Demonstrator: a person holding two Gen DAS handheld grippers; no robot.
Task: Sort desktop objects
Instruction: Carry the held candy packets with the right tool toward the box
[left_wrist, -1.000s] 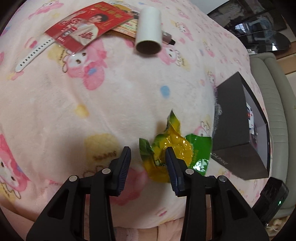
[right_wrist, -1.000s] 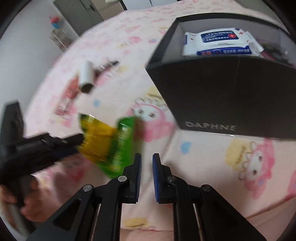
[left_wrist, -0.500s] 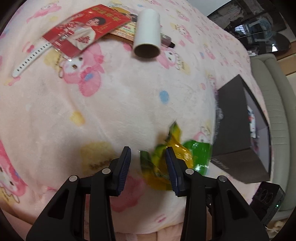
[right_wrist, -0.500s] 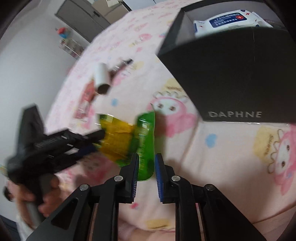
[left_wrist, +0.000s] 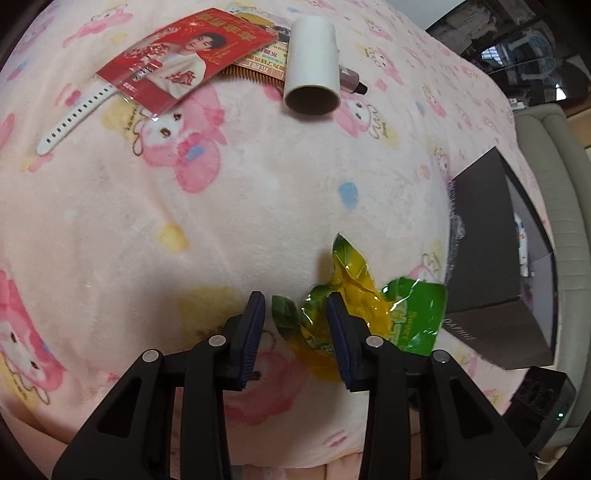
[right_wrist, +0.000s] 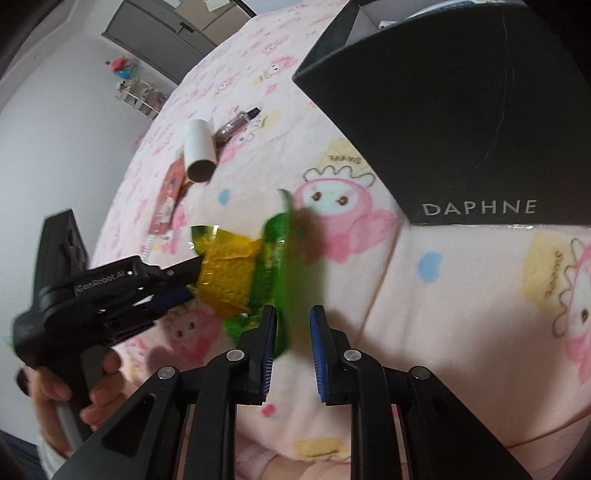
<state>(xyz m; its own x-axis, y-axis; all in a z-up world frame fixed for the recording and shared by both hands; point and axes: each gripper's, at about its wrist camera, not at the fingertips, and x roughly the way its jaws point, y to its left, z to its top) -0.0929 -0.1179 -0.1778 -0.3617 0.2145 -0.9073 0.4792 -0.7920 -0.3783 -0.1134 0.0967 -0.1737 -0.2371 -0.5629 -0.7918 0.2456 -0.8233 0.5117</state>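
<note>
A crumpled yellow-and-green snack bag hangs just above the pink cartoon blanket. My left gripper is shut on the bag's yellow end, its jaws closing a little more. The bag's dark green flap sits between the pads and the rest juts past the right finger. My right gripper is opening. The bag's green edge lies between its fingers, against the left pad, with a gap to the right pad. A black DAPHNE box stands to the right of the bag.
At the far side of the blanket lie a white cardboard tube, a red photo card, a white watch strap and a dark pen-like stick. A person's hand grips the left tool.
My right gripper has sunk toward the bag and its jaws have widened, so the green edge now sits between them. The left gripper has kept its hold and barely moved.
</note>
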